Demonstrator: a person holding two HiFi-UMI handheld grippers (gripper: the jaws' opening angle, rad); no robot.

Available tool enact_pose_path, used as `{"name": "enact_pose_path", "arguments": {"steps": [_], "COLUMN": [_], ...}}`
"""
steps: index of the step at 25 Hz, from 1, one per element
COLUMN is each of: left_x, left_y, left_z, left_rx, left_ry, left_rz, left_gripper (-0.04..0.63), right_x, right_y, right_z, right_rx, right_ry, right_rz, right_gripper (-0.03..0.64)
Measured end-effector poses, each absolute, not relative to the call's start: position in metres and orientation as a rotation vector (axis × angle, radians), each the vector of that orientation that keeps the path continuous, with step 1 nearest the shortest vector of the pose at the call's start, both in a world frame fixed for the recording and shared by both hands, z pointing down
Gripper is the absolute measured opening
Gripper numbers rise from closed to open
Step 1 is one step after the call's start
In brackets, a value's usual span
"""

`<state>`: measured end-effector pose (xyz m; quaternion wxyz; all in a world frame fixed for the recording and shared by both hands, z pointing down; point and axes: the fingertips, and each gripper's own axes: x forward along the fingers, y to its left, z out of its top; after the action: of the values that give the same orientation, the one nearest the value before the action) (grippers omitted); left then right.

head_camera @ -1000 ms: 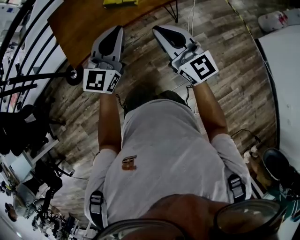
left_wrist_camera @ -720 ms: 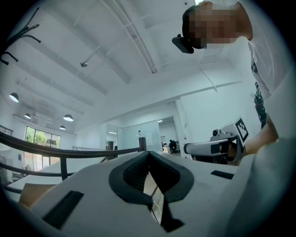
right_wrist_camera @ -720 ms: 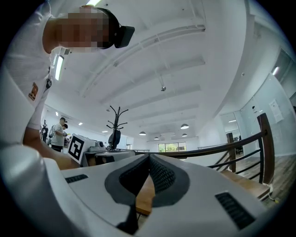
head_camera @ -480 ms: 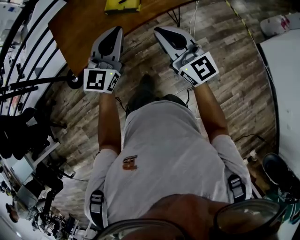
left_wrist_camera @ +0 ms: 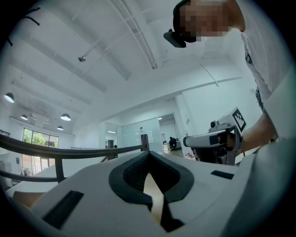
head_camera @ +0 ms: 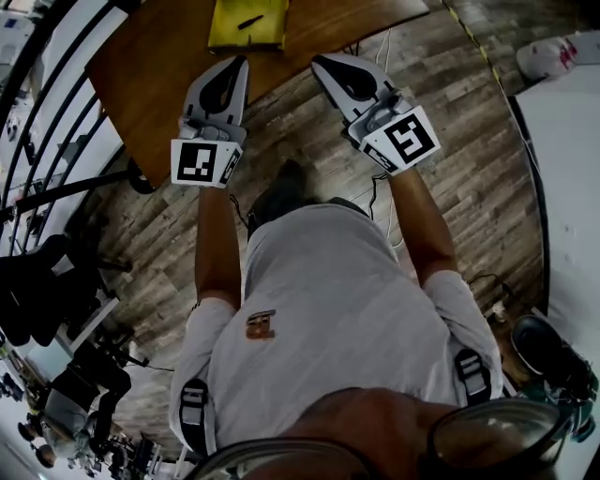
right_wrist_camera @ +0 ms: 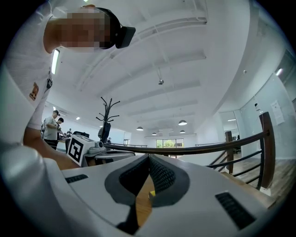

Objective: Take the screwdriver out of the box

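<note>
Black railings (head_camera: 42,89) run along the left side, beside a wooden tabletop (head_camera: 155,80) that reaches into the top of the head view. A yellow box (head_camera: 228,36) sits on the tabletop close to its near edge, partly cut off by the top of the picture. A slim dark thing lies in it, which appears to be the screwdriver (head_camera: 250,21), though it is too small to make out in detail.

The left tongs (head_camera: 237,66) are held out over the near edge of the tabletop. They point toward the box, with their tip just short of it and not touching. In the left gripper view the left tongs (left_wrist_camera: 148,154) have their black pads (left_wrist_camera: 132,173) meeting at the tip, so they are closed with nothing between them.

The right tongs (head_camera: 322,64) are held beside them, well apart, over the plank floor (head_camera: 469,141) just off the tabletop's near edge. In their own view the right tongs (right_wrist_camera: 149,158) are likewise closed at the tip and empty. Only wood and a sliver of yellow show through the gap lower down.

Both are held by a person in a grey shirt (head_camera: 328,309), arms stretched forward.
</note>
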<state>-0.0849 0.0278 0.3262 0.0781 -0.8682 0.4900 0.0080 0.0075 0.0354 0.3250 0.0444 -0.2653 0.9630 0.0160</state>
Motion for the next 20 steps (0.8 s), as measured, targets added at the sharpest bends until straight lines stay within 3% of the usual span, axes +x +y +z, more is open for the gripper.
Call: {"name": "enact_pose_path", "arguments": {"steps": [20], "left_x": [-0.149], "left_y": [-0.118], "left_z": [0.344], "left_rx": [-2.637], "left_ry": [1.409], "left_rz": [0.047], "left_gripper": [0.020], "right_x": [-0.062], "right_y": [-0.112], "right_z": [0.339], "right_rx": [-0.908], "right_ry": [2.958], "right_rz": [0.010], "right_gripper": [0.032]}}
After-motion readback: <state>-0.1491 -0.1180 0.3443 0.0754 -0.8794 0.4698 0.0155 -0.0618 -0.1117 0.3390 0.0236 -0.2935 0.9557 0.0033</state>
